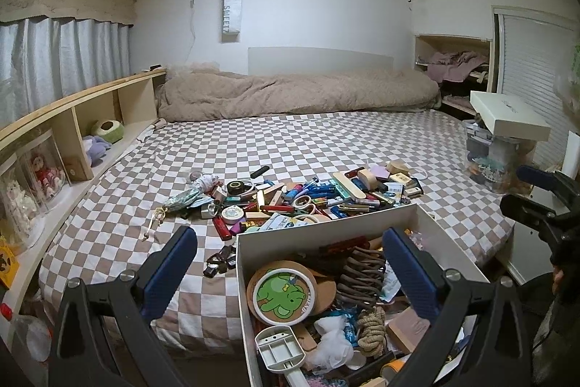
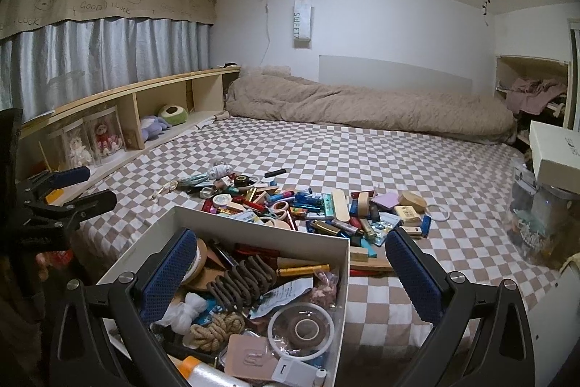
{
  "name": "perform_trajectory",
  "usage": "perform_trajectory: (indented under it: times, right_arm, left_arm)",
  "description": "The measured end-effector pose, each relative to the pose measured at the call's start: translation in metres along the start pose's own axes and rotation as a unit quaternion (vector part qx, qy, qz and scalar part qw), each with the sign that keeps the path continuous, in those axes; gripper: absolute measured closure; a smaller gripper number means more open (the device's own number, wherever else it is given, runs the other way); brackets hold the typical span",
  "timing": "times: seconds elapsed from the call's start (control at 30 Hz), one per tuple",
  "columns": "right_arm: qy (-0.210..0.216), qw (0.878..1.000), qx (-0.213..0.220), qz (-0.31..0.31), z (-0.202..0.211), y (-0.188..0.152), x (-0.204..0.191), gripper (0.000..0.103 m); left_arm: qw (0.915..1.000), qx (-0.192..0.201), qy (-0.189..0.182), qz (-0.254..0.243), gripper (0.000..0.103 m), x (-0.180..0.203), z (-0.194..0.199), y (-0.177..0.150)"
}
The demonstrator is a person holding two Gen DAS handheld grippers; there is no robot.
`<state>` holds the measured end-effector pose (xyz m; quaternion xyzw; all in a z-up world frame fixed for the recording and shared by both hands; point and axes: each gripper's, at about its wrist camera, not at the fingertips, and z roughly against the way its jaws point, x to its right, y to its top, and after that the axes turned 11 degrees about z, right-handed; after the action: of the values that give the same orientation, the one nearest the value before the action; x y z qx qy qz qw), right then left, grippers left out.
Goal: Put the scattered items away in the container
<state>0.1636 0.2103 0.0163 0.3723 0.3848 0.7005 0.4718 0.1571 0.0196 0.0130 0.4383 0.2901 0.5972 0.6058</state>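
Hovering grippers [image 1: 290,272] (jaws apart, empty)

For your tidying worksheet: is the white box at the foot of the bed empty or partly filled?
Partly filled. The white box already holds a frog-print coaster, a coiled rope and a tape roll, while many items remain on the bed.

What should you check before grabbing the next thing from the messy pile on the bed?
1. Left gripper open and holding nothing: ok.
2. Right gripper open and holding nothing: ok.
3. Pile of small items lying within view beyond the box: ok.
4. White box open on top: ok.
5. Room left in the box: not ok, it looks nearly full.
6. Single item sitting clear of its neighbours: cannot tell, the black bar at the far edge seems the best bet.
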Motion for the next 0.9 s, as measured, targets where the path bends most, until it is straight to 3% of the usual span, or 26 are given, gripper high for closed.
perform_trajectory:
  times: [0.9]
  right_arm:
    - [0.002, 1.000, -0.003, 0.008, -0.0058, 0.0009, -0.0028, 0.000]
  left_arm:
    - [0.9999, -0.005, 0.016, -0.001, 0.000, -0.0069, -0.0040, -0.0020]
